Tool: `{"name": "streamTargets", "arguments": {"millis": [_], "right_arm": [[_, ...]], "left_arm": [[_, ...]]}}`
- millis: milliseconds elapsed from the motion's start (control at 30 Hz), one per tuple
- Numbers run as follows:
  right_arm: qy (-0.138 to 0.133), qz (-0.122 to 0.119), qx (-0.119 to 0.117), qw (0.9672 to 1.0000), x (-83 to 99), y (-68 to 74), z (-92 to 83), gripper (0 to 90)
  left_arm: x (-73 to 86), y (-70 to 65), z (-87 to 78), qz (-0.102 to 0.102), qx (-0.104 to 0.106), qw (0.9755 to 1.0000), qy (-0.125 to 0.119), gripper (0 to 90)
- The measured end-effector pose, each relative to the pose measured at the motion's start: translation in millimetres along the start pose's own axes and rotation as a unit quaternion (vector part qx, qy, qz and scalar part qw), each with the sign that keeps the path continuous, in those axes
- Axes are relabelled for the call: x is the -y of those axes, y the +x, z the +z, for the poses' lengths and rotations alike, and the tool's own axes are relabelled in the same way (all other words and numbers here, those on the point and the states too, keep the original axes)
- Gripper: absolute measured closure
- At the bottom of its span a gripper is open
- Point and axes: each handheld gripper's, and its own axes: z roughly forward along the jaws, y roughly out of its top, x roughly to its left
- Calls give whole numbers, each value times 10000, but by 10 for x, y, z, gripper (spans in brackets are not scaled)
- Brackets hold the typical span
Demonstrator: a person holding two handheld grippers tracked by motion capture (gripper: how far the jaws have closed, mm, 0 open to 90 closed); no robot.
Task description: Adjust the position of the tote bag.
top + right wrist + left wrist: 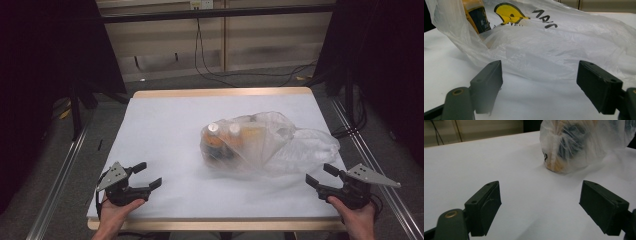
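A translucent white plastic bag [265, 142] lies right of the middle of the white table [165, 130]. Inside it stand bottles with white caps [223, 130] and orange-and-dark labels. The left gripper view has the bag [576, 145] ahead at upper right; the right gripper view has it [554, 42] close in front, with a yellow print and a bottle [477, 17] showing through. My left gripper [151, 175] rests open at the near left, well apart from the bag. At the near right my right gripper [320, 174] is open just short of the bag's loose end.
The table's wooden front edge [215, 223] runs just behind both hands. Metal rails [57, 180] flank the table on the floor. Cables [210, 70] trail on the floor beyond the far edge, and dark curtains hang at both sides.
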Motion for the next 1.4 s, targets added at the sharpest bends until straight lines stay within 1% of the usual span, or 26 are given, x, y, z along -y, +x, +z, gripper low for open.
{"name": "streamTargets", "arguments": {"millis": [100, 200, 267, 300, 333, 400, 433, 467, 500, 533, 633, 700, 733, 800, 833, 867, 933, 967, 1000, 1067, 1100, 1133, 1200, 1233, 1333, 1400], "right_arm": [[46, 1, -64, 10000, -2, 8, 0, 234], [131, -13, -127, 9998, 0, 16, 11, 250], [165, -13, -162, 9997, -1, 15, 21, 259], [203, 6, -186, 9996, 0, 16, 26, 265], [217, 2, -198, 9996, 1, 12, 33, 271], [251, -23, -216, 9995, 1, 9, 42, 282], [265, -16, -238, 9994, 0, 8, 43, 292], [271, -13, -256, 9993, 0, 8, 44, 302], [275, -15, -271, 9993, 0, 6, 43, 313], [272, -4, -292, 9992, 0, 1, 39, 318], [276, 35, -326, 9991, 3, -16, 32, 321], [281, 34, -331, 9991, 6, -24, 26, 327], [281, 34, -331, 9991, 6, -24, 26, 327], [280, 26, -343, 9990, 6, -30, 20, 331], [278, 13, -356, 9990, 5, -25, 12, 347], [298, 0, -360, 9989, 5, -17, 10, 353], [297, 1, -382, 9988, 2, -8, 6, 378], [298, -16, -397, 9988, 2, -9, 8, 391], [315, -34, -410, 9987, 2, -8, 12, 399], [336, -68, -455, 9984, -1, -6, 19, 430], [350, -82, -474, 9982, -2, -9, 26, 435], [370, -80, -476, 9981, -3, -8, 33, 445], [399, -91, -503, 9979, -3, -7, 42, 452], [402, -104, -508, 9978, -4, -9, 46, 460], [418, -148, -533, 9976, -8, -8, 50, 464], [453, -143, -502, 9976, -14, -7, 69, 480]], "left_arm": [[-4, -34, 22, 37, 73, 9999, 92, 201], [-10, -57, 29, 65, 84, 9999, 109, 220], [-20, -79, 48, 134, 231, 9996, 117, 226], [-26, -92, 50, 147, 196, 9996, 163, 228], [-29, -104, 59, 117, 251, 9994, 191, 230], [-43, -125, 71, 151, 230, 9994, 210, 236], [-51, -132, 78, 157, 291, 9992, 214, 236], [-60, -139, 82, 176, 264, 9992, 232, 236], [-65, -139, 98, 134, 380, 9990, 170, 236], [-73, -154, 102, 54, 378, 9990, 222, 237], [-96, -169, 132, 12, 546, 9983, 226, 239], [-102, -182, 147, 7, 587, 9980, 222, 245], [-111, -193, 152, 48, 594, 9978, 301, 245], [-118, -218, 172, 95, 616, 9975, 325, 275], [-125, -249, 185, 182, 677, 9968, 378, 290], [-132, -267, 190, 222, 674, 9967, 392, 295], [-141, -301, 204, 230, 798, 9958, 374, 324], [-149, -316, 207, 282, 790, 9956, 414, 337], [-149, -316, 207, 282, 790, 9956, 414, 343], [-159, -367, 225, 249, 915, 9946, 416, 359], [-166, -370, 228, 309, 930, 9941, 466, 371], [-171, -384, 230, 290, 911, 9942, 491, 381], [-175, -390, 236, 284, 964, 9937, 495, 398], [-191, -404, 242, 335, 999, 9930, 526, 407], [-218, -430, 254, 324, 1041, 9928, 486, 429], [-276, -470, 287, 412, 1118, 9918, 460, 448]]}}
